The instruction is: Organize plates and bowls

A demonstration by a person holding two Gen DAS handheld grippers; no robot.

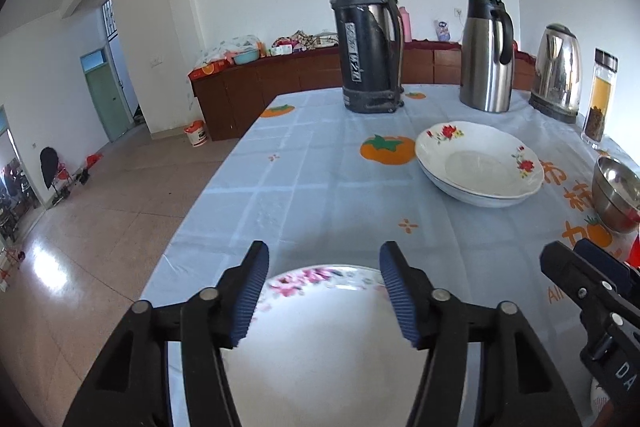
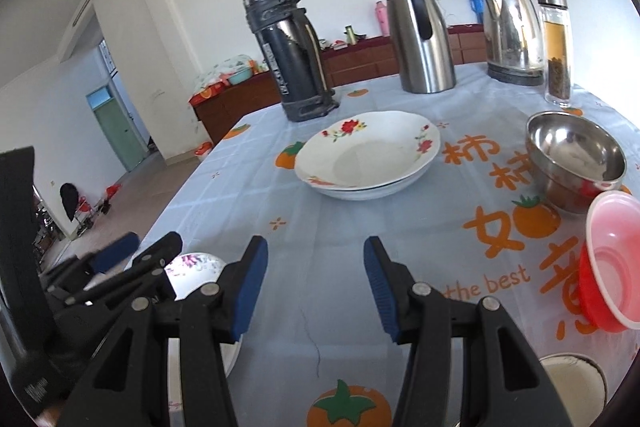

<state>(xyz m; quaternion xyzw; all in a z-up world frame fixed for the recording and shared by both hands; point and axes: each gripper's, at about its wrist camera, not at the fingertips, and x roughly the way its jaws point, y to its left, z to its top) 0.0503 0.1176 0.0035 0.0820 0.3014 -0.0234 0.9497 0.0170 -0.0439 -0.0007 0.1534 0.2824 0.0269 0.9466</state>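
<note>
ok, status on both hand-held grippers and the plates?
Left hand-held gripper open over pink-flower plate. Right hand-held gripper open, empty, above tablecloth. Red-flower dish untouched ahead. Path clear.

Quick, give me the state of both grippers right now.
Left gripper: open, held over the pink-flowered plate, not gripping it.
Right gripper: open, holding nothing, over the tablecloth.

The left gripper (image 1: 323,291) hung with jaws spread above a pink-flowered plate (image 1: 332,339) on the table (image 1: 304,187). Ahead and to its right lay a red-flowered dish (image 1: 479,163); beyond stood a black flask (image 1: 366,39). The right gripper (image 1: 592,291) entered at far right.
</note>
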